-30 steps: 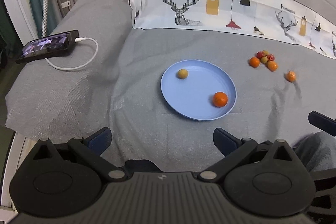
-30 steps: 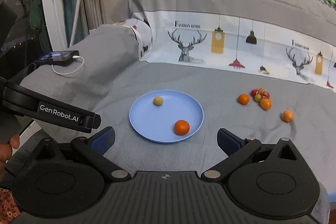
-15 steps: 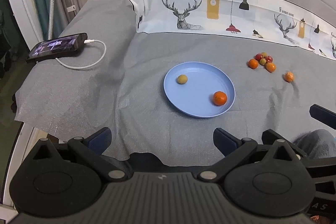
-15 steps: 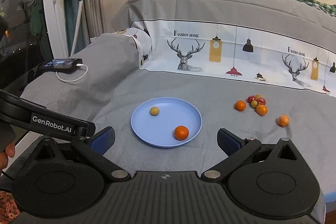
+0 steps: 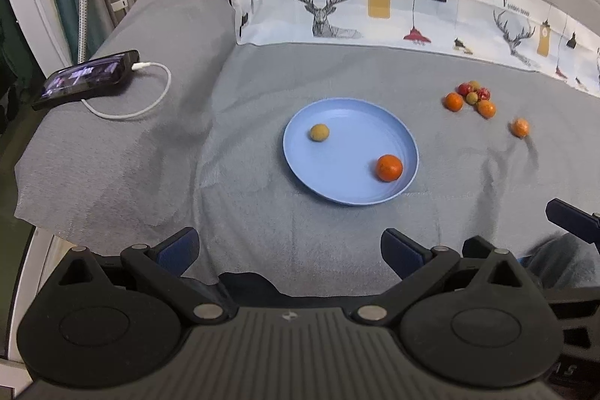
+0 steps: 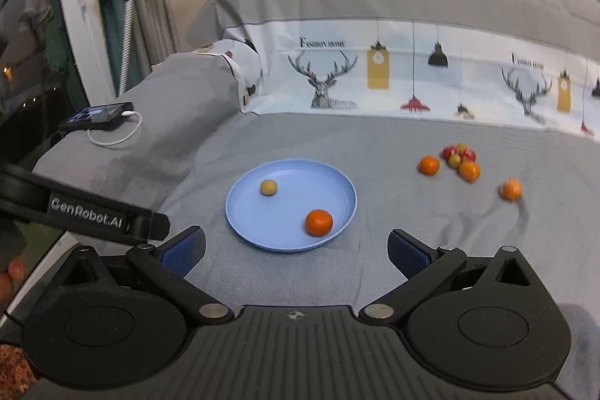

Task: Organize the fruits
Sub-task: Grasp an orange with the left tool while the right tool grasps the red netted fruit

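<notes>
1. Blue plate (image 5: 350,190) sits mid-bed on the grey sheet (image 5: 262,242), and two fruits are already on it: an orange fruit (image 5: 389,168) at its near right rim and a small yellowish fruit (image 5: 319,132) at its far left.

2. Out to the right, off the plate, a cluster of small fruits (image 5: 471,97) lies bunched and touching: orange ones on the outside, red and yellow-green ones tucked behind. One more, a lone orange fruit (image 5: 519,127), lies apart, further right.

3. Handling call: these look round, small and light, likely to roll on the soft wrinkled cloth. Firm enough for a pinch, I judge, but smooth skin wants a gentle squeeze across the widest part, fingers on either side.

4. The loner looks the easiest pick, with clear space all round it; the cluster risks nudging neighbours.

5. Left gripper (image 5: 288,246) hangs at the near edge of the bed, jaws spread wide, nothing between them.

6. Right gripper (image 6: 296,248) hovers beside it, jaws equally wide and empty, plate straight ahead.

7. Far left, a phone (image 5: 86,77) on its white cable (image 5: 138,100) rests on the pillow, well apart from the action.
</notes>
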Demonstrator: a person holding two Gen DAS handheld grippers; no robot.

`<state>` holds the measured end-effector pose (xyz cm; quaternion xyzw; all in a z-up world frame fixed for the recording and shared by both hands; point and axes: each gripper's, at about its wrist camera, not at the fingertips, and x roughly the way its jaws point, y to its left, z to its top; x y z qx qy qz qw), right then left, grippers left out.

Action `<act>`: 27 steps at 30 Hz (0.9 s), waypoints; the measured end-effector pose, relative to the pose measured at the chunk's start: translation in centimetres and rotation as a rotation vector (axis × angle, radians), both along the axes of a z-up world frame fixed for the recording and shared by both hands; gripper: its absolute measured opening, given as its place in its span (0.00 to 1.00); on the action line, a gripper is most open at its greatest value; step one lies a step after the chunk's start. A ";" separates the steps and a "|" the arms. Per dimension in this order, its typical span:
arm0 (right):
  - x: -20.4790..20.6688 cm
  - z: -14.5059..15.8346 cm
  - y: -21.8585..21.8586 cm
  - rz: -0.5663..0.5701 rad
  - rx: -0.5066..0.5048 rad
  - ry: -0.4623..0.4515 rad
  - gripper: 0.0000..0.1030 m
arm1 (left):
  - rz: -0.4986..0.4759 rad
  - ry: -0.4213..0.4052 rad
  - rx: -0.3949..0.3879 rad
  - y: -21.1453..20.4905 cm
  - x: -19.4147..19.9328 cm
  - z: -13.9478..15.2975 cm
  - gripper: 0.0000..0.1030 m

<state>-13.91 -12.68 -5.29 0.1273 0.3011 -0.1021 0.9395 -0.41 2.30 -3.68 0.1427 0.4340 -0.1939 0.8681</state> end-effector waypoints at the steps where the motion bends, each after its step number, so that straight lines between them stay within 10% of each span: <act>1: 0.2 -0.3 -0.3 -0.004 0.015 0.006 0.99 | -0.002 0.004 0.008 -0.2 0.1 -0.2 1.00; 19: 2.1 -5.4 -13.0 -0.358 0.041 0.048 0.99 | -0.086 0.193 0.034 -12.0 7.0 -4.1 1.00; 27: 6.5 -8.2 -22.6 -0.513 0.055 0.053 0.99 | -0.144 0.132 0.054 -21.4 10.5 -7.4 1.00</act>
